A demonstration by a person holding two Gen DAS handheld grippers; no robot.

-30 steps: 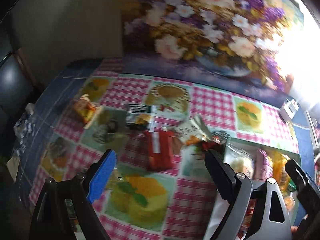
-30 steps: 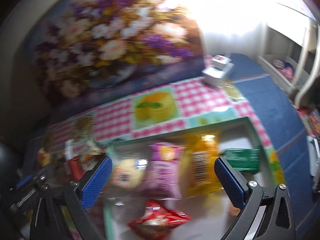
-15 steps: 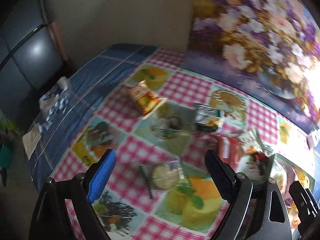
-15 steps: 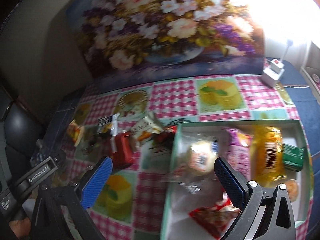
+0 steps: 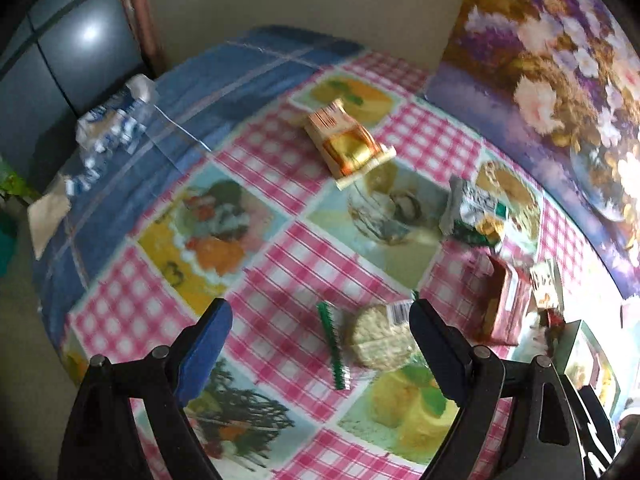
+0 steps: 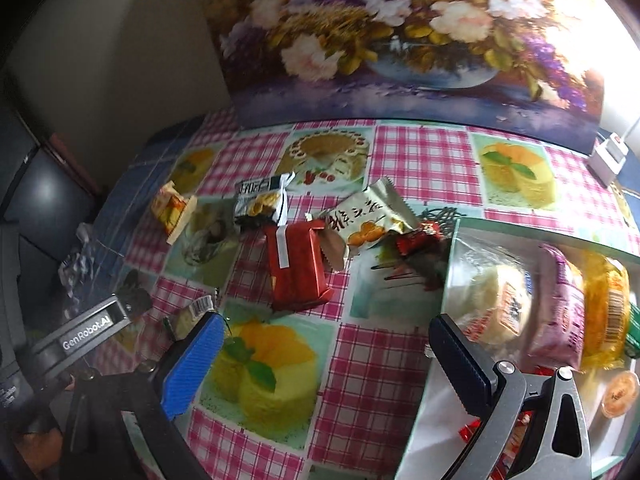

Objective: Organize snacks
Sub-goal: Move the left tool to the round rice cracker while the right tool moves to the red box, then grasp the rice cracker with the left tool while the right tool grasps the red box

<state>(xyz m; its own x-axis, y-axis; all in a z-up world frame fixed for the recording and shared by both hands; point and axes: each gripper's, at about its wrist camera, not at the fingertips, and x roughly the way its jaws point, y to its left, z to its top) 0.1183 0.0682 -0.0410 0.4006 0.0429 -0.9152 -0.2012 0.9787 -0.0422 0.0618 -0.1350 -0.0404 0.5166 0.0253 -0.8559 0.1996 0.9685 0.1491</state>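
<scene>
— What writing could you read?

— "GenRobot.AI" on your left gripper (image 6: 182,334) body. A barcode showed on the clear rice-cracker packet (image 5: 378,338) (green serrated edge, round pale cake inside).

— And where was that packet?

— On the checked tablecloth (image 5: 280,248), between your left fingers (image 5: 206,350), which stood wide apart, untouched. Your right gripper (image 6: 324,354) was spread too, holding nothing, beside the tray (image 6: 450,264) of snacks.

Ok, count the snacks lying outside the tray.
6: orange packet far left, silver packet, red block, beige packet, small red candy by the tray, rice cracker near the left gripper; others may be hidden.
</scene>
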